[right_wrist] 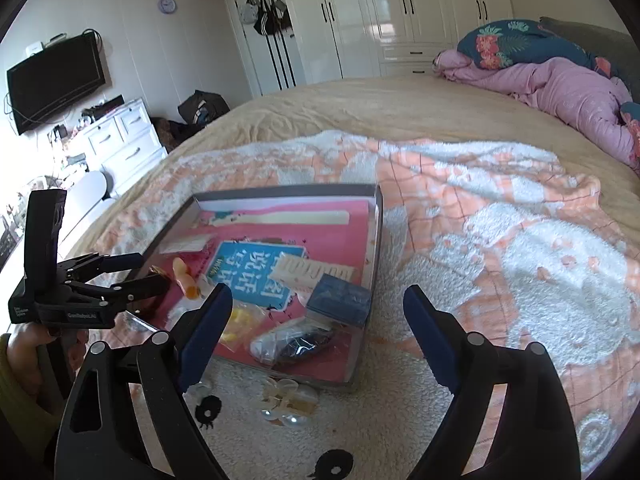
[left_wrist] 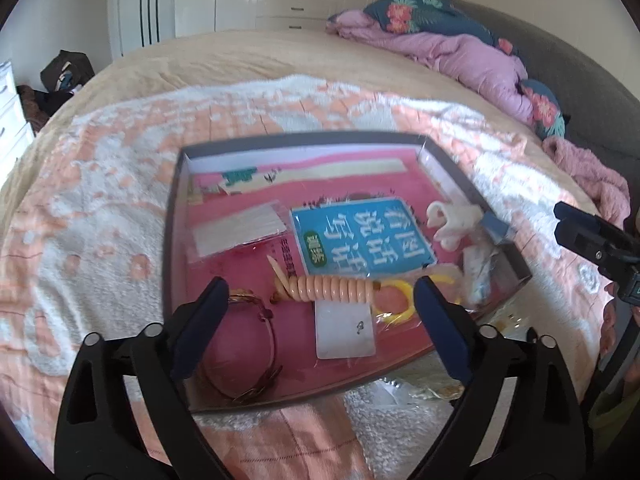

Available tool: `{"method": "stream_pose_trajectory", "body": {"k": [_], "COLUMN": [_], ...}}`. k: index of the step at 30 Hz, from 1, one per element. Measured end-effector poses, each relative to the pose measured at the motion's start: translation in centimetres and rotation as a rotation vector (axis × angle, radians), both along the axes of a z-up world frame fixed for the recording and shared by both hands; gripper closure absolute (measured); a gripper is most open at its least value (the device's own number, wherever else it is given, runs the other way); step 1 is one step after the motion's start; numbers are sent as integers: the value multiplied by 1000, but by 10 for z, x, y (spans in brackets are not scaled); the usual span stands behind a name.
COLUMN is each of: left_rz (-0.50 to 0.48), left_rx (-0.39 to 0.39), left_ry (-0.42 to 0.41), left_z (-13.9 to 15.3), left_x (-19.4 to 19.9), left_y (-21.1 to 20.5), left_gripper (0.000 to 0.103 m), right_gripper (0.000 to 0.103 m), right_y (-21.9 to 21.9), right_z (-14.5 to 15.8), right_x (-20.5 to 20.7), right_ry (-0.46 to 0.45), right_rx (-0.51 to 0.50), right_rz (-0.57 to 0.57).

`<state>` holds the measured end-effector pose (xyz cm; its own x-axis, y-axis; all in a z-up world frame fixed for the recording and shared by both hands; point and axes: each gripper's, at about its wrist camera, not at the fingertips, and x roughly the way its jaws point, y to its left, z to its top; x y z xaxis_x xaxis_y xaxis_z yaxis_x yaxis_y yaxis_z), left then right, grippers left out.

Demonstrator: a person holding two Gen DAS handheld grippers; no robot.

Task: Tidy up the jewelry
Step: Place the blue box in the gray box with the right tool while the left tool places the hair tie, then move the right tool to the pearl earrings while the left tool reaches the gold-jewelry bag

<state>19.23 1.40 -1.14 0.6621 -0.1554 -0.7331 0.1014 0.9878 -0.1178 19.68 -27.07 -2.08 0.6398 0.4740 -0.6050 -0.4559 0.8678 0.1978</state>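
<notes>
Both tongs, left [left_wrist: 320, 300] & right [right_wrist: 318, 308], were wide open, empty, over the tray [right_wrist: 378, 240]. Sorting seemed underway; I'd next grab the pearl earrings [right_wrist: 286, 418] w/ the right.

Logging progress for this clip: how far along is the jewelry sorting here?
Partly done. The box already holds a bangle, a coiled hair tie, a yellow ring and a blue case. Nothing is in hand: the left gripper and the right gripper are both open and empty. Left: the pearl pieces on the blanket outside the box.
</notes>
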Motion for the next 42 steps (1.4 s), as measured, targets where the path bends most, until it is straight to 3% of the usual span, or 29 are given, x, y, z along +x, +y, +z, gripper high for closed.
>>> {"method": "stream_pose_trajectory", "body": {"k": [4,6,11,20,30,42], "left_rz": [11,16,29,32,-5,-80], "left_rx": [-10,-16,-18,-20,1,-9], "left_ry": [-41,-58,-99,-116,-41,95], "left_z": [18,27,44,54,27,-27], "left_x": [-12,-17,-35,-60,-76,-70], "left_y": [3,5,8,5,-10,-39], "left_gripper": [9,9,9,9,9,9], "right_gripper": [16,9,9,8,8,8], "right_y": [-4,-4,-3,-2,-6,-3], "right_z": [13,18,29,29,6,-34], "right_x": [-10,-16,-30,-50,-65,-60], "right_ry": [-28,-45,-74,-82,-29,91], "right_rx": [19,29,31,4,-54,-118], "right_rz": [4,5,26,45,44,55]}}
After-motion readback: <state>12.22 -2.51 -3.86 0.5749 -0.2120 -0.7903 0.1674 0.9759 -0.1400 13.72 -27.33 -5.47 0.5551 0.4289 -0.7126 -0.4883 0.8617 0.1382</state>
